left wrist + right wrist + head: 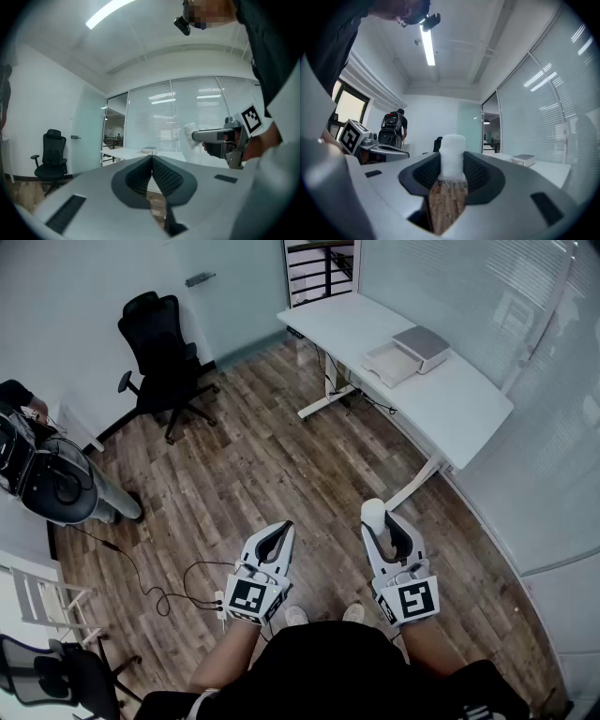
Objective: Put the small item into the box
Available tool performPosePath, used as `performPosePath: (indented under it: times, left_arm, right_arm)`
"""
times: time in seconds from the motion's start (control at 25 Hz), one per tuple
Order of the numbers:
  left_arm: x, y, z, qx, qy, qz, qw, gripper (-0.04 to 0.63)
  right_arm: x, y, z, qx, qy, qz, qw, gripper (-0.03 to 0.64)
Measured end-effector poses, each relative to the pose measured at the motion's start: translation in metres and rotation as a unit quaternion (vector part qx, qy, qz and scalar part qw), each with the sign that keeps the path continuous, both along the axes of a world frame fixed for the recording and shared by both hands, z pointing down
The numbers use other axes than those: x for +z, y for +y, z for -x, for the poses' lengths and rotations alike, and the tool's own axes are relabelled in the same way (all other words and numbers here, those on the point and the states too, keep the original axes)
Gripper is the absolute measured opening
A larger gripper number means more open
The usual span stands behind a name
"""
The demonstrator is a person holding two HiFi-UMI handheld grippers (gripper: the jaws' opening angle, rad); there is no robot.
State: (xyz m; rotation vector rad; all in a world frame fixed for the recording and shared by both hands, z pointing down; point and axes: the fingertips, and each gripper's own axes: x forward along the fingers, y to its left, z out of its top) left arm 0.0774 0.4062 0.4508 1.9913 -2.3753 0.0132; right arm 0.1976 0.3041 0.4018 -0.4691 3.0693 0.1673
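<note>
The right gripper (452, 164) pinched the white roll (452, 146) mid-body between its fingers; it looked light and squashy. The left gripper (152, 159) was closed, empty.

A wood-plank floor (272, 474) fills the room. 1 black office chair (159, 348) stands by the far wall, well apart from the white tabletop (459, 404), which runs along a glass wall with blinds (469, 287). At the left edge a person (66, 484) carries what looks like a dark backpack. A thin black cable (150, 592) trails over the floor nearby. A 2nd dark chair (56, 676) sits in the bottom left corner. A strip light (426, 44) glows on the ceiling.
</note>
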Motion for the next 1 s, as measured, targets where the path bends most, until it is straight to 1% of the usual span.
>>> performPosePath:
  times: [0.24,0.4,0.56,0.68,0.8,0.88,1.0]
  left_arm:
    - [0.003,0.012,0.017,0.014,-0.008,-0.009,0.9998,0.014]
    - [0.007,0.021,0.028,0.022,-0.016,-0.002,0.9996,0.014]
    - [0.011,0.025,0.042,0.019,-0.016,0.001,0.9997,0.014]
    - [0.015,0.014,0.051,0.02,-0.014,0.003,0.9997,0.014]
    - [0.012,-0.005,0.062,0.021,-0.024,0.003,0.9995,0.014]
    - [0.008,-0.021,0.071,0.019,-0.027,0.001,0.9995,0.014]
    - [0.01,-0.046,0.084,0.019,-0.026,0.009,0.9995,0.014]
  right_arm:
    - [0.004,0.009,0.019,0.005,-0.007,0.004,1.0,0.156]
    - [0.0,0.018,0.025,0.006,-0.028,-0.011,1.0,0.16]
    - [0.001,0.016,0.032,0.012,-0.029,-0.014,0.999,0.161]
    - [0.006,0.002,0.037,0.021,-0.025,-0.009,0.999,0.161]
    - [0.014,-0.017,0.043,0.029,-0.02,0.0,0.999,0.161]
    - [0.018,-0.036,0.047,0.034,-0.019,0.004,0.999,0.161]
    - [0.02,-0.068,0.055,0.043,-0.021,0.011,0.999,0.161]
